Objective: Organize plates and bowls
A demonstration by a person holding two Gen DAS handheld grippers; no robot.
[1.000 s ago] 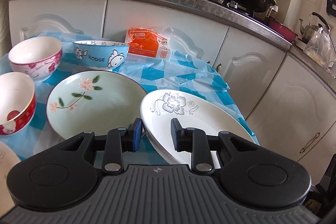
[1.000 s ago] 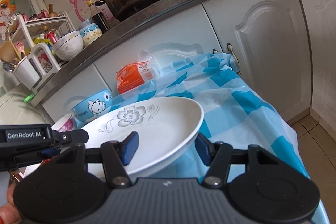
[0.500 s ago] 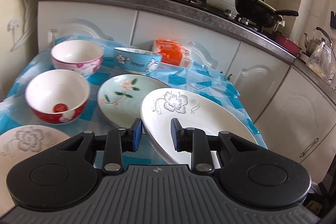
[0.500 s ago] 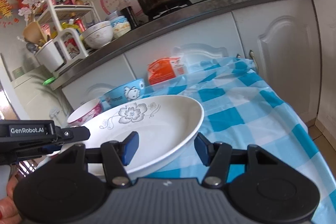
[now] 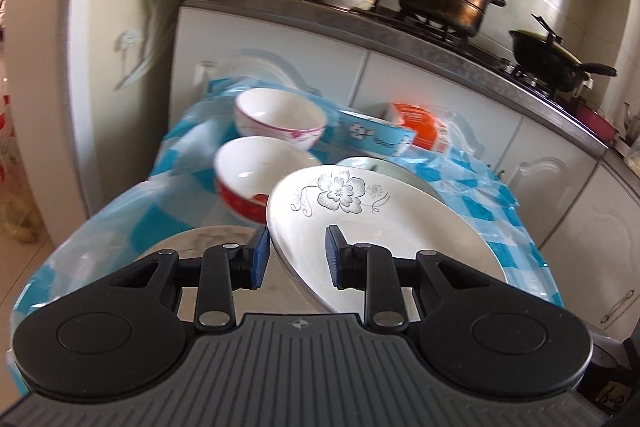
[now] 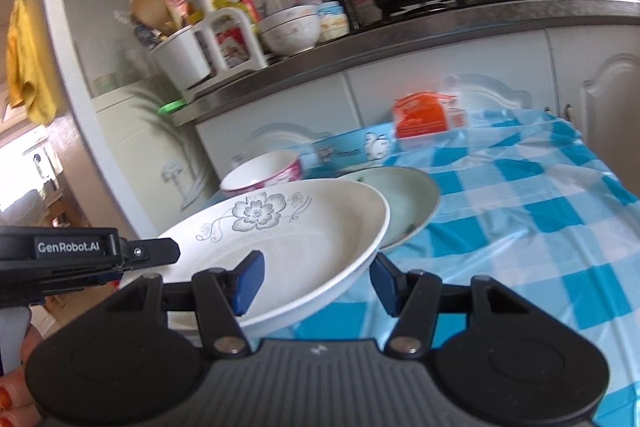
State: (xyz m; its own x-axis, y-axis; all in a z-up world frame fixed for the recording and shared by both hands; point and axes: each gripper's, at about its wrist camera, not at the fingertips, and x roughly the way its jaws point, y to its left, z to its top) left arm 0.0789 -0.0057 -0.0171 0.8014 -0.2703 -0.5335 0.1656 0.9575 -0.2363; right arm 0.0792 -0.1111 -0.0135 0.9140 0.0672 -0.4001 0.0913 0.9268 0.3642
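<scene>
Above near table edge: left tool (image 5: pixel 294 257) clamped on white flower plate (image 5: pixel 380 227), tilted for stacking; right tool (image 6: pixel 316 277) apart, straddling far rim.

White plate (image 5: pixel 384 227) hides most of the green plate (image 5: pixel 360 163).

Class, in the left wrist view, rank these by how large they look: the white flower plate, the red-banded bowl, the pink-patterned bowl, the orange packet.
1. White flower plate, largest by far, though it is nearest the camera.
2. Red-banded bowl and pink-patterned bowl: too alike to rank, and the plate hides part of the red one.
3. Orange packet, smallest and partly hidden.
</scene>
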